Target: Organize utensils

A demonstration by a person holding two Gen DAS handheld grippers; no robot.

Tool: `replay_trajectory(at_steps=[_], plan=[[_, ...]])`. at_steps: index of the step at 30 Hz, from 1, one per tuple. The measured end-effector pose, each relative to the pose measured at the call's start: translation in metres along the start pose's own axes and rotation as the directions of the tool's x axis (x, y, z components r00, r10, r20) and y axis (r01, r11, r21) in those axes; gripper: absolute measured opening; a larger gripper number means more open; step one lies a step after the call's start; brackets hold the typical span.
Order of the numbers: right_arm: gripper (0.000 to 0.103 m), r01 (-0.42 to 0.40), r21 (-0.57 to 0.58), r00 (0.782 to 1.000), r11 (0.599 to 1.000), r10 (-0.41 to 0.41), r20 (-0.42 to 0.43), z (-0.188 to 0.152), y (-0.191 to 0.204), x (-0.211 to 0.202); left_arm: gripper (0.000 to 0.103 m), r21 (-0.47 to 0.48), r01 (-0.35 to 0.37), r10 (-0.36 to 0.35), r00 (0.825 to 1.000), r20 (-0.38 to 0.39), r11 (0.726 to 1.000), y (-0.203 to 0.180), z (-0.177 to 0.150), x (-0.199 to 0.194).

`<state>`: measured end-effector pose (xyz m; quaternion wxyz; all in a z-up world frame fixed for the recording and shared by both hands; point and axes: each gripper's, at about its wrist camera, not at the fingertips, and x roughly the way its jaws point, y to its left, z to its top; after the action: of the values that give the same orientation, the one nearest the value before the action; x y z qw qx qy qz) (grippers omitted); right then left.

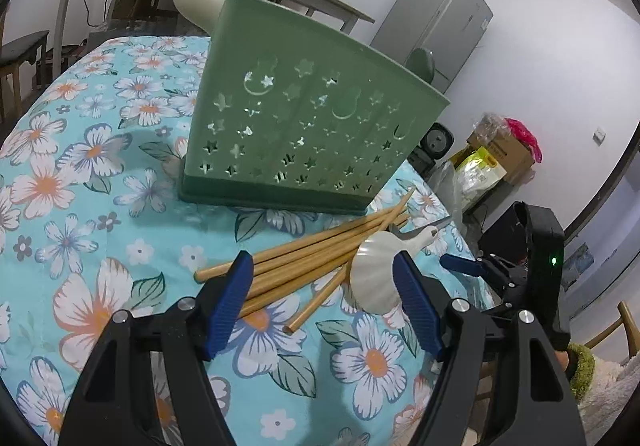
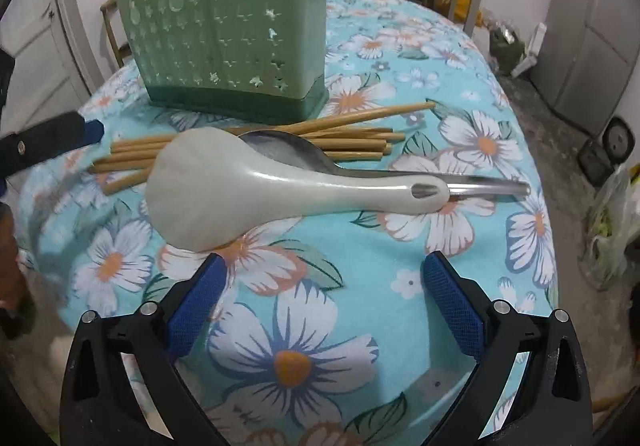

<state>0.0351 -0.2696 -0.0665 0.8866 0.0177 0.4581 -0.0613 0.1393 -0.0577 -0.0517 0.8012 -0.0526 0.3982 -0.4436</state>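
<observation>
Nearest the right wrist camera, the right gripper point(image 2: 320, 286) is hovering over a counter point(image 2: 400, 270) covered in a turquoise floral cloth. Its blue-padded jaws are standing spread wide with nothing but cloth between them.

Just beyond its tips, a pale rice paddle point(image 2: 240, 186) is lying flat, broad end to the left and handle to the right. A metal spoon point(image 2: 360, 162) is lying just behind it, partly covered, with its handle running out past the paddle's end. Behind both, a loose bunch of bamboo chopsticks point(image 2: 340, 130) is lying spread on the cloth.

In the left wrist view, the left gripper point(image 1: 324, 274) is reaching over the same chopsticks point(image 1: 296, 258). Its jaws are standing well apart, straddling the chopsticks and the paddle's broad end point(image 1: 372, 270) without pressing on either.

Farther back, a green utensil holder point(image 1: 304, 126) with star-shaped cutouts is standing upright, just behind the chopsticks. A pale rounded utensil end point(image 1: 200, 2) and a green one point(image 1: 420, 62) are sticking up above its rim.
</observation>
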Motion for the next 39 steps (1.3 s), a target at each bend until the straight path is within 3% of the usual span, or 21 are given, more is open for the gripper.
replay_trajectory(at_steps=[11, 18, 21, 28, 39], plan=[[0.095, -0.014, 0.026, 1.000, 1.000, 0.014, -0.021, 0.001, -0.004, -0.003, 0.071, 0.055, -0.025, 0.026, 0.999, -0.024, 0.998, -0.014, -0.001, 0.004], [0.095, -0.074, 0.077, 0.997, 0.994, 0.075, -0.013, 0.003, -0.015, -0.010, 0.071, 0.071, -0.023, 0.024, 1.000, -0.017, 0.997, -0.018, 0.002, 0.004], [0.095, -0.149, 0.186, 0.989, 0.971, 0.147, 0.023, 0.006, -0.034, -0.017, 0.069, 0.080, 0.001, 0.001, 1.000, -0.020, 0.997, -0.022, 0.006, 0.010], [0.083, -0.269, 0.306, 0.963, 0.913, 0.245, 0.113, 0.012, -0.064, -0.023, 0.056, 0.085, 0.068, -0.060, 0.994, -0.088, 0.994, -0.035, 0.018, 0.045], [0.069, -0.344, 0.334, 0.938, 0.877, 0.303, 0.170, 0.004, -0.079, -0.025, 0.052, 0.121, 0.194, -0.160, 0.956, -0.245, 0.974, -0.060, 0.003, 0.062]])
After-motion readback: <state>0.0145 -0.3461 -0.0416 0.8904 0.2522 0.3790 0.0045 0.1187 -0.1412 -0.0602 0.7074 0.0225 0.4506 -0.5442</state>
